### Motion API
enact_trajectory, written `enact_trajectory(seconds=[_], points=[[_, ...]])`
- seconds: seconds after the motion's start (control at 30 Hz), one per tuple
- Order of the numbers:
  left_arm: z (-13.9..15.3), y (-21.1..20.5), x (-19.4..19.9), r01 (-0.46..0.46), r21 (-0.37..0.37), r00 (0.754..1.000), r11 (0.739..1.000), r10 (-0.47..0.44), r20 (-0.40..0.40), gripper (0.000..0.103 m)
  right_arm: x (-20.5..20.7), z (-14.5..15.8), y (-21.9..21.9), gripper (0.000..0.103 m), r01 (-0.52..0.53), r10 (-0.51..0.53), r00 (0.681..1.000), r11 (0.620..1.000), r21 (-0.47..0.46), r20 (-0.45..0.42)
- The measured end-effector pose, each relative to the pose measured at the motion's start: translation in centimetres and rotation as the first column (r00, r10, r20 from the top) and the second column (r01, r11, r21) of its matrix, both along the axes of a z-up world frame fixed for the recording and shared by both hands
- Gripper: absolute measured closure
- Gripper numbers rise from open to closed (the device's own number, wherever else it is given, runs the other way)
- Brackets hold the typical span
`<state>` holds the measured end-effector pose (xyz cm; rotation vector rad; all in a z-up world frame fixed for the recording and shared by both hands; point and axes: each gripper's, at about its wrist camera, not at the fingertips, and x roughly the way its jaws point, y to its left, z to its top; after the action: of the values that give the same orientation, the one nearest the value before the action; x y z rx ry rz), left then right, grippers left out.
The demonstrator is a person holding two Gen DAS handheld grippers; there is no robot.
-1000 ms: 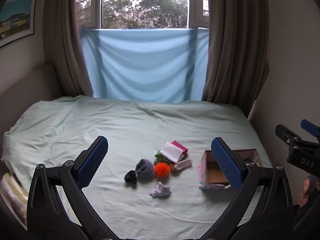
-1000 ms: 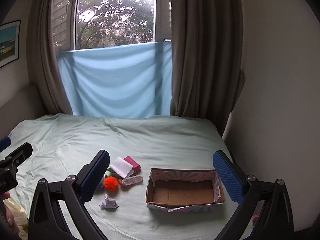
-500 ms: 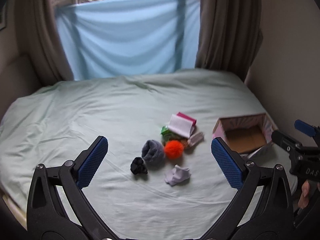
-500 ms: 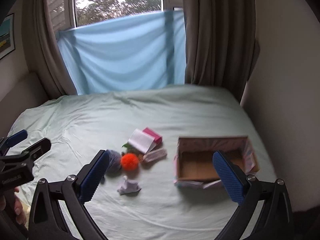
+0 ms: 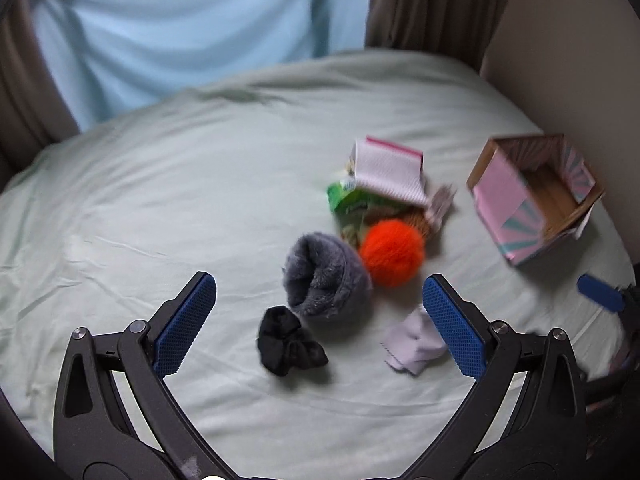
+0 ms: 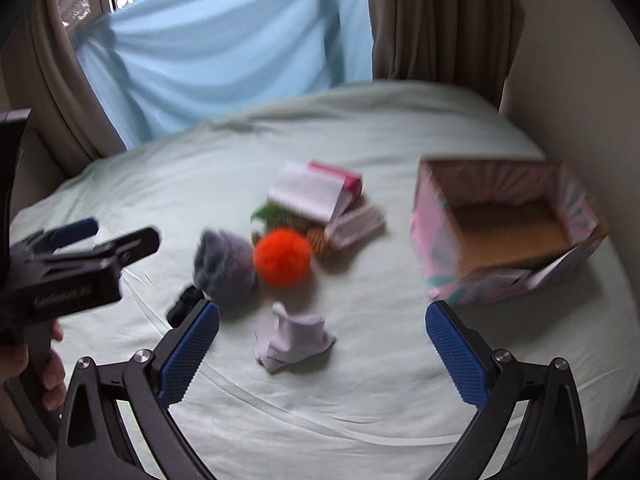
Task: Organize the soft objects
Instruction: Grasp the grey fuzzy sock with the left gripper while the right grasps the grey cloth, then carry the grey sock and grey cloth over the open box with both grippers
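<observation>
Soft things lie in a cluster on the pale green bed (image 5: 140, 200): a grey fuzzy roll (image 5: 326, 280), an orange pompom (image 5: 392, 252), a black scrunchie (image 5: 288, 342), a pale lilac cloth (image 5: 414, 346), a white and pink folded cloth (image 5: 388, 174) and a green packet (image 5: 356, 204). My left gripper (image 5: 320, 324) is open and empty, above the scrunchie and the roll. My right gripper (image 6: 322, 350) is open and empty, above the lilac cloth (image 6: 294, 338). The pompom (image 6: 282, 258) and the roll (image 6: 224, 264) lie beyond it.
An open pink patterned cardboard box (image 6: 440, 240) stands on the bed at the right, empty inside; it also shows in the left wrist view (image 5: 508, 208). A blue sheet (image 6: 224, 60) and brown curtains (image 6: 436, 20) hang behind the bed. A wall (image 6: 580, 80) borders the right side.
Both grippers have moved forward and tilted down toward the cluster, which now looks much larger. Both stay open. The objects have not moved.
</observation>
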<state>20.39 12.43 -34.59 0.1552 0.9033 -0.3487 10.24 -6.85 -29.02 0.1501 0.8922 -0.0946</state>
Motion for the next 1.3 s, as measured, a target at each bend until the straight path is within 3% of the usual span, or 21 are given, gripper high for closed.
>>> enact_trajectory(seconds=[0.23, 0.47, 0.53, 0.6, 0.73, 0.77, 0.9, 1.03, 1.3], points=[[-8.4, -1.7, 3.5, 0.085, 0.051, 0.995, 0.995, -0.082, -0.056, 0.001, 2.3, -8.6, 1.6, 0.007, -0.021, 0.019, 0.998, 0.999, -0.025, -0.067], [-13.2, -2.8, 5.5, 0.126, 0.059, 0.987, 0.990, -0.119, -0.110, 0.002, 4.5, -13.4, 1.9, 0.030, -0.056, 0.055, 0.991, 0.998, -0.009, -0.125], [-14.1, -3.1, 6.1, 0.129, 0.051, 0.984, 0.990, -0.122, -0.132, 0.014, 5.0, -14.5, 2.0, 0.038, -0.082, 0.083, 0.986, 0.997, 0.009, -0.146], [-14.7, -3.4, 6.8, 0.133, 0.042, 0.980, 0.990, -0.124, -0.156, 0.019, 5.4, -15.1, 2.0, 0.045, -0.100, 0.101, 0.983, 0.995, 0.015, -0.151], [-15.5, -4.3, 7.3, 0.151, 0.029, 0.974, 0.988, -0.143, -0.176, 0.033, 5.8, -15.0, 1.8, 0.061, -0.122, 0.122, 0.984, 0.992, 0.013, -0.130], [-15.7, -4.7, 7.4, 0.153, 0.034, 0.973, 0.988, -0.144, -0.181, 0.035, 5.9, -15.0, 1.7, 0.068, -0.122, 0.123, 0.984, 0.992, 0.010, -0.129], [-15.2, -4.9, 7.3, 0.158, 0.030, 0.971, 0.987, -0.150, -0.184, 0.048, 6.2, -14.8, 1.2, 0.082, -0.123, 0.124, 0.984, 0.992, 0.020, -0.125], [-14.4, -4.1, 7.7, 0.136, 0.006, 0.972, 0.991, -0.132, -0.196, 0.055, 6.4, -14.4, 0.7, 0.086, -0.123, 0.124, 0.985, 0.992, 0.017, -0.121], [-10.8, -3.1, 6.2, 0.093, -0.005, 0.985, 0.996, -0.093, -0.145, 0.055, 6.8, -12.4, 1.0, 0.086, -0.128, 0.128, 0.988, 0.992, 0.010, -0.089]])
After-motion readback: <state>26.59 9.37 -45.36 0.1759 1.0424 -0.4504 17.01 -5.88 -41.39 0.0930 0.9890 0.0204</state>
